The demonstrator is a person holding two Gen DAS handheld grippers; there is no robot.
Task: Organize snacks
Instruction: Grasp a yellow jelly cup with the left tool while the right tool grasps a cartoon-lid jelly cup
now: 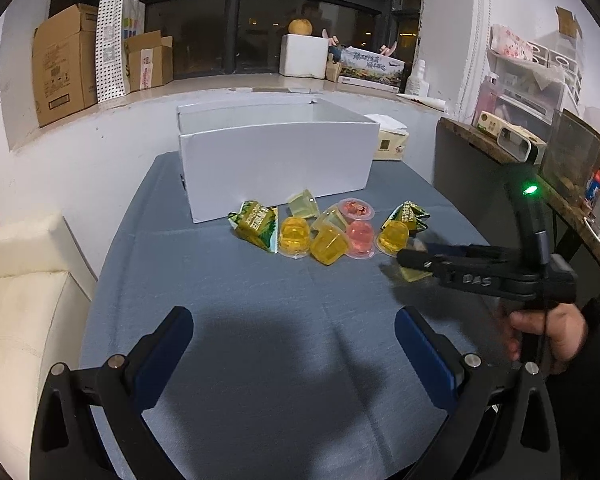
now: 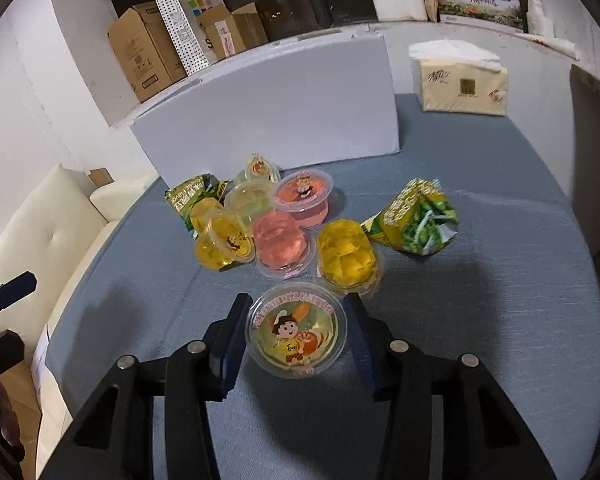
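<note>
Your right gripper (image 2: 296, 336) jaws pinch the jelly cup (image 2: 296, 330); squeeze harder and its lid may burst; left gripper (image 1: 294, 354) jaws gape empty.

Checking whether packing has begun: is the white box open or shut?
Open. The white box has no lid on top; the left wrist view shows its inner walls. Its contents are hidden.

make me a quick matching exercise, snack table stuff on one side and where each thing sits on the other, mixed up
Things:
1. white box
2. tissue pack
3. pale yellow jelly cup
4. left tongs

Places or states:
A. between the right tongs' fingers
B. open, with nothing between the fingers
C. behind the pile of snacks
D. far right corner of the blue table

Pairs: 1-C, 2-D, 3-A, 4-B
</note>
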